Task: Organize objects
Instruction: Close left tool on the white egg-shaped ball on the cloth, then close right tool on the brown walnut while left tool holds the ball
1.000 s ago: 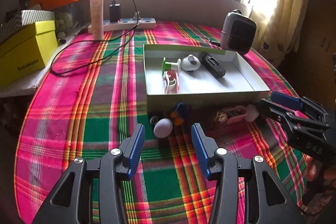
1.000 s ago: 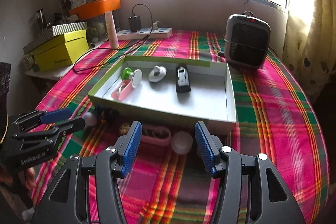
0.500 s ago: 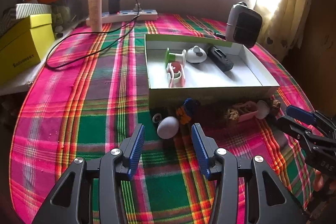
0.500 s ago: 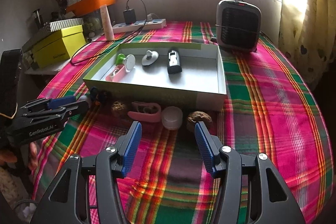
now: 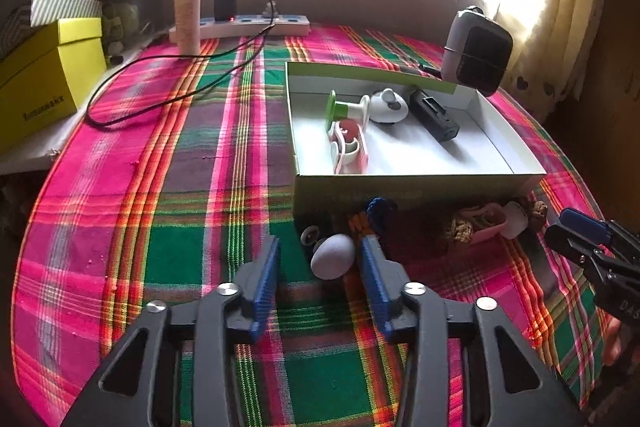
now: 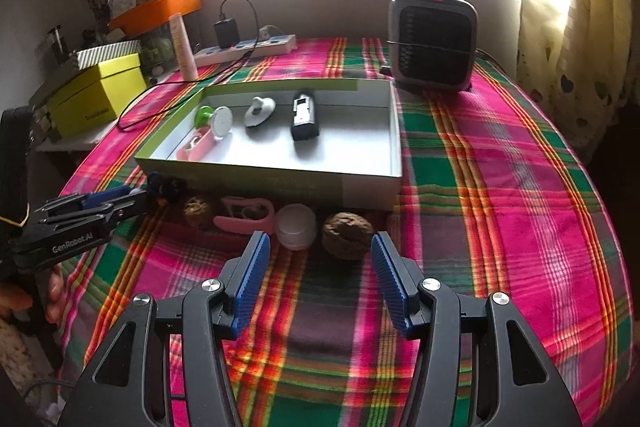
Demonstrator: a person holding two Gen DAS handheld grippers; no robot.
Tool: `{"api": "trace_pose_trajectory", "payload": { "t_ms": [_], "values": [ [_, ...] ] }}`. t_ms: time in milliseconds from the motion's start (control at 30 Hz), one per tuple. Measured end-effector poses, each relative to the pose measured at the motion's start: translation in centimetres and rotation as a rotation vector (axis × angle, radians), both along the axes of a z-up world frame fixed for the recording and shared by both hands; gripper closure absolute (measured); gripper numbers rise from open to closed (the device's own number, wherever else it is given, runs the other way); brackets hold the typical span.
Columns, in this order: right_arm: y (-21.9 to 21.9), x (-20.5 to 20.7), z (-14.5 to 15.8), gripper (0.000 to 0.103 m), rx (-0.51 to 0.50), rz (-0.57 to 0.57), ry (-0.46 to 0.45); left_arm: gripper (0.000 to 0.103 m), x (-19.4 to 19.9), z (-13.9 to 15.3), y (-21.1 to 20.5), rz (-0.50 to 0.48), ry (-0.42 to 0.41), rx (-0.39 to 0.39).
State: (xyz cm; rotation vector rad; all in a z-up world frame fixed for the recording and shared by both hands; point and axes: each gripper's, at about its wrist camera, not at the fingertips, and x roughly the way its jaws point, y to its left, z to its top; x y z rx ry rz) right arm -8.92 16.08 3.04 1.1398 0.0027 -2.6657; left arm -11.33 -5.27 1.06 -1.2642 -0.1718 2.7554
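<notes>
Closing in, the left gripper [image 5: 318, 263] has just been narrowing around the white egg [image 5: 333, 256] by the box's [image 5: 400, 187] front-left corner, pads not yet touching; right gripper [image 6: 320, 279] stands wide apart

We see a shallow open cardboard box [image 6: 372, 183], green outside and white inside, lying flat on the plaid cloth. Inside it, from left to right, lie a pink plastic clip [image 6: 197, 147], a green-and-white spool [image 6: 214, 119] on its side, a white round knob [image 6: 260, 111] and a black rectangular device [image 6: 305, 115]. Along the box's near wall outside sit a pale egg-shaped object [image 5: 333, 256], a blue-and-orange small toy [image 5: 378, 213], a brown walnut [image 6: 197, 211], a pink flat holder [image 6: 246, 215], a white round lidded jar [image 6: 297, 226] and a second brown walnut [image 6: 346, 235].
</notes>
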Motion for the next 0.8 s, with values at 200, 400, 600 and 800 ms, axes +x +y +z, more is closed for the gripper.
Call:
{"api": "trace_pose_trajectory", "payload": {
  "t_ms": [200,400,600,800],
  "values": [
    [1.1,-0.7,-0.3,0.049,-0.011,-0.041,-0.018,0.08,0.0,-0.1,-0.3,0.013,-0.003,0.016],
    [1.1,-1.2,-0.6,0.049,0.021,-0.051,-0.027,0.082,-0.1,-0.1,-0.6,0.021,-0.004,0.024],
    [1.1,-1.8,-0.9,0.049,0.04,-0.044,-0.038,0.082,-0.1,-0.1,-0.7,0.028,-0.008,0.023],
    [0.9,-2.4,-1.3,0.049,0.062,-0.039,-0.044,0.082,-0.2,-0.3,-0.7,0.031,-0.013,0.023]
  ]
}}
